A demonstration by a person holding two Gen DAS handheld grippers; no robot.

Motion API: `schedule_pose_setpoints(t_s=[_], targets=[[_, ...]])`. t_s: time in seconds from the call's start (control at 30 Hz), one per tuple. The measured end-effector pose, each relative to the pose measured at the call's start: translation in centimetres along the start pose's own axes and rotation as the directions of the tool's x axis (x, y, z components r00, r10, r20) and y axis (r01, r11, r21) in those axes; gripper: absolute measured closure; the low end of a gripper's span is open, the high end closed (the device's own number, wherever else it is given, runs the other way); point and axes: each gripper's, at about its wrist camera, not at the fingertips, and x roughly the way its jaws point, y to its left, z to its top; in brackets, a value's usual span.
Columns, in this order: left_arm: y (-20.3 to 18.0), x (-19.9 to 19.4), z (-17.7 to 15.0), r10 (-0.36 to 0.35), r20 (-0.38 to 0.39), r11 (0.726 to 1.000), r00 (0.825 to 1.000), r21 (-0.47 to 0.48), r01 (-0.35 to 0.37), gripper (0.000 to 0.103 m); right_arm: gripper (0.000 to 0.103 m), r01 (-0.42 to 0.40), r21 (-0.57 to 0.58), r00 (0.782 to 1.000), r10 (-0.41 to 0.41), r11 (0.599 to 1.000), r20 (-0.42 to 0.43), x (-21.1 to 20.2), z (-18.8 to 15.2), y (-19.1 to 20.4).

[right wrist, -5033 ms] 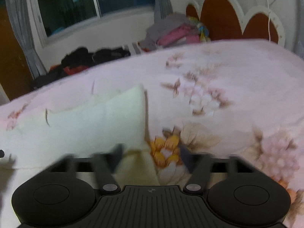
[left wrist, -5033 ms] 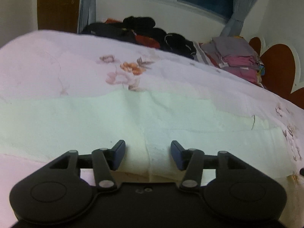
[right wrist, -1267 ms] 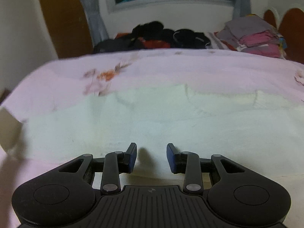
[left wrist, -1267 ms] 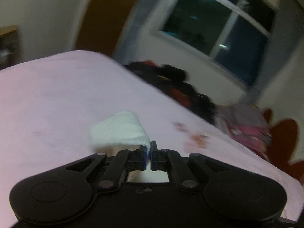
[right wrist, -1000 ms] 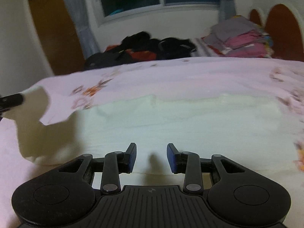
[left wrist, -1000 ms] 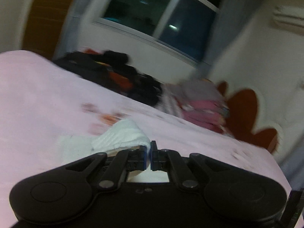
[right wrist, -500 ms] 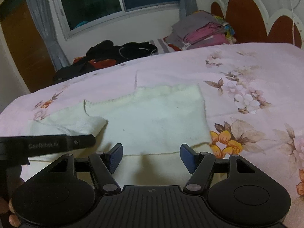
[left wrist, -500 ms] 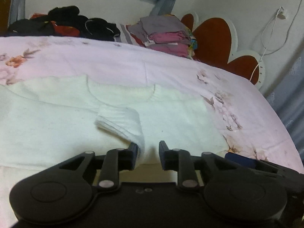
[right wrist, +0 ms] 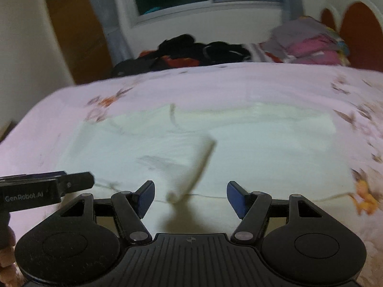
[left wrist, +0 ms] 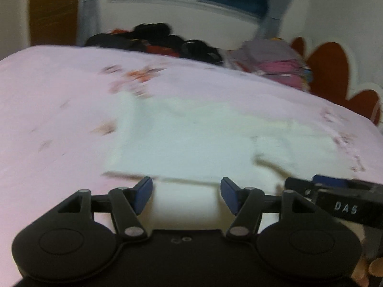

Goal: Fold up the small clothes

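Note:
A cream knitted sweater lies flat on the pink floral bed sheet. One sleeve is folded across its body; the cuff ends near the hem. My left gripper is open and empty over the near hem. My right gripper is open and empty, just in front of the folded sleeve's cuff. The right gripper also shows at the right edge of the left wrist view; the left gripper shows at the left of the right wrist view. Both views are blurred.
A pile of dark clothes lies at the far edge of the bed. A stack of folded pink and grey clothes sits at the far right by the red headboard. A window and curtains are behind.
My left gripper has let go of the sleeve, opened wide and drawn back to the near hem. The sleeve now lies folded across the sweater. My right gripper has swung left.

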Motion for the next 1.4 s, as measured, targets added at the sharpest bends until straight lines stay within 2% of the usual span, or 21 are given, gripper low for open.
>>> schedule_pose_setpoints(t_s=[0.1,0.27,0.3,0.33,0.37,0.4,0.47,0.5,0.67,0.8,0.93,1.03,1.07,1.13,1.23,1.4], targets=[[1.2,0.6,-0.7,0.059,-0.019,0.998,0.998,-0.008,-0.059,0.042,0.037,0.036,-0.050,0.999,-0.036,0.998,-0.002,1.5,-0.1,1.2],[1.6,1.6,-0.8,0.120,-0.002,0.992,0.993,0.025,-0.120,0.042,0.037,0.080,-0.025,0.997,-0.080,0.996,0.010,3.1,0.8,0.9],[1.6,1.8,-0.7,0.128,0.002,0.991,0.992,0.030,-0.128,0.041,0.042,0.080,-0.018,0.997,-0.080,0.997,0.012,3.1,1.2,0.6],[1.6,1.9,-0.6,0.135,0.009,0.990,0.991,0.032,-0.135,0.040,0.070,0.073,-0.013,0.997,-0.072,0.997,0.011,3.2,1.5,0.4],[1.6,2.0,-0.6,0.143,0.013,0.989,0.990,0.031,-0.143,0.040,0.084,0.073,-0.013,0.997,-0.073,0.997,0.008,3.1,1.9,0.2],[1.6,1.9,-0.5,0.147,0.017,0.989,0.989,0.029,-0.148,0.040,0.090,0.082,-0.012,0.997,-0.082,0.997,0.016,2.9,2.2,-0.1],[1.7,2.1,-0.5,0.155,0.025,0.987,0.988,0.028,-0.155,0.040,0.091,0.086,0.003,0.996,-0.086,0.996,0.036,2.0,2.8,-1.2],[1.7,2.3,-0.3,0.159,0.028,0.987,0.987,0.029,-0.160,0.040,0.097,0.094,0.015,0.995,-0.094,0.995,0.043,1.7,3.0,-1.9],[1.4,2.7,0.2,0.162,0.036,0.986,0.986,0.033,-0.164,0.040,0.098,0.156,0.026,0.984,-0.158,0.987,0.077,-0.3,3.8,-5.1],[0.7,2.9,0.2,0.160,0.058,0.984,0.985,0.069,-0.164,0.046,0.099,0.212,0.043,0.973,-0.215,0.976,0.080,-1.1,3.5,-7.5],[-0.1,2.9,0.1,0.137,0.083,0.983,0.987,0.109,-0.146,0.073,0.099,0.248,0.044,0.962,-0.251,0.968,0.111,-2.0,3.1,-8.9],[-0.9,2.6,-0.2,0.137,0.117,0.976,0.984,0.151,-0.154,0.088,0.099,0.276,0.040,0.951,-0.279,0.960,0.134,-2.5,3.2,-9.5],[-1.2,2.4,-0.3,0.142,0.127,0.973,0.982,0.162,-0.162,0.090,0.099,0.286,0.040,0.948,-0.289,0.957,0.133,-2.5,3.1,-9.8],[-1.5,2.2,-0.5,0.149,0.134,0.968,0.980,0.182,-0.173,0.093,0.099,0.300,0.053,0.946,-0.304,0.953,0.112,-2.1,2.7,-10.5],[-1.5,2.6,-0.7,0.164,0.113,0.963,0.980,0.198,-0.184,0.093,0.099,0.296,0.082,0.955,-0.297,0.952,0.007,-0.4,1.5,-12.1],[-1.2,2.3,-0.6,0.153,0.103,0.964,0.983,0.204,-0.171,0.093,0.099,0.334,0.108,0.942,-0.337,0.936,0.007,-0.8,0.7,-13.1]])
